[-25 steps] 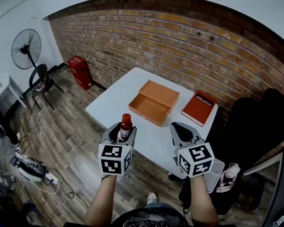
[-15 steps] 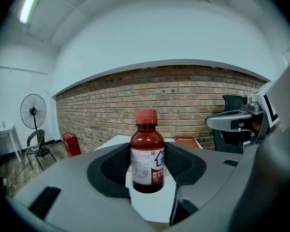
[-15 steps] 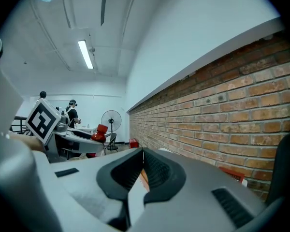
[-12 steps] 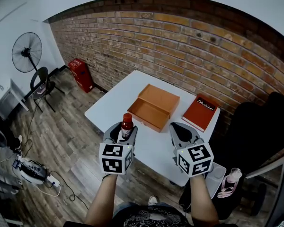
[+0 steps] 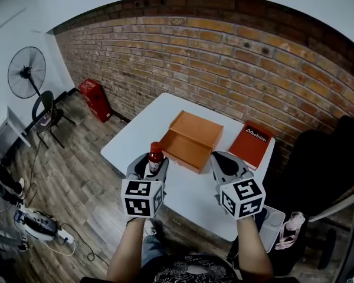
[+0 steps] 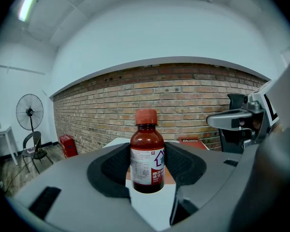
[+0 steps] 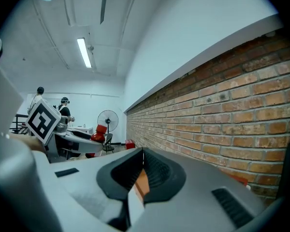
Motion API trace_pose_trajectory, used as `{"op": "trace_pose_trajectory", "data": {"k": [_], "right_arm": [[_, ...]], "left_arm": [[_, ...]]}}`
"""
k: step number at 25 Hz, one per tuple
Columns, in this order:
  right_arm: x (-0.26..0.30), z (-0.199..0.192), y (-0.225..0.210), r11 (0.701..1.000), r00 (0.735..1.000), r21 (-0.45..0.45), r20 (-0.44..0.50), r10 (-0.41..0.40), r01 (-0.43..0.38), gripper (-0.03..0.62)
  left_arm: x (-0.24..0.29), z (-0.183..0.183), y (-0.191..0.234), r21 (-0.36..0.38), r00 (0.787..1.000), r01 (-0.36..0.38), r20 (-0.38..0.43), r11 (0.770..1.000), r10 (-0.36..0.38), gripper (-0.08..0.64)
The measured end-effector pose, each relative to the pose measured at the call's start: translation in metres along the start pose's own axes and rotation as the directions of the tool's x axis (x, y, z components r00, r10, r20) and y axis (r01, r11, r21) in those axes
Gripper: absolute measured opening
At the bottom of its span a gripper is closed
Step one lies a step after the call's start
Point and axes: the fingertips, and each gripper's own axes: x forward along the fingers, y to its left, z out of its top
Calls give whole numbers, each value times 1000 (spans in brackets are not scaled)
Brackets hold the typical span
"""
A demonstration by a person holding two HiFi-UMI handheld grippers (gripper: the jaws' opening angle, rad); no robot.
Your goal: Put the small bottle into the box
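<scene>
Red brick wall (image 5: 224,46) across the top of the frame, meeting a plain white wall (image 5: 12,34) at upper left. Wood-plank floor (image 5: 76,175) below. White table (image 5: 133,137) at centre, near the brick. Standing fan (image 5: 25,72), dark chair (image 5: 44,108) and red cabinet (image 5: 94,96) at left. Black office chair (image 5: 318,170) at right. Ceiling strip light (image 7: 84,52) lit overhead.

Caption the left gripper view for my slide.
Left tool holding a small brown orange-capped bottle upright, brick wall behind.

White table (image 5: 135,137) with an open orange box (image 5: 192,135) and, just beside it, a red book (image 5: 249,144).
</scene>
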Motion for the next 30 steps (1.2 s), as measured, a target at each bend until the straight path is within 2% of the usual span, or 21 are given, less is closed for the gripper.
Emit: {"op": "trace_pose_trajectory", "data": {"k": [8, 15, 22, 30], "right_arm": [[40, 2, -9, 995, 995, 8, -15, -96, 96, 20], [77, 11, -16, 980, 979, 23, -48, -197, 199, 20], [103, 22, -18, 952, 950, 29, -74, -303, 306, 20], [122, 31, -20, 908, 905, 29, -95, -414, 418, 20]], "left_arm": [[46, 7, 30, 12, 995, 96, -7, 995, -96, 232], [89, 21, 53, 31, 977, 213, -32, 977, -212, 232], [121, 33, 69, 47, 942, 333, -50, 942, -331, 232], [150, 44, 78, 71, 889, 457, -56, 887, -454, 232]]}}
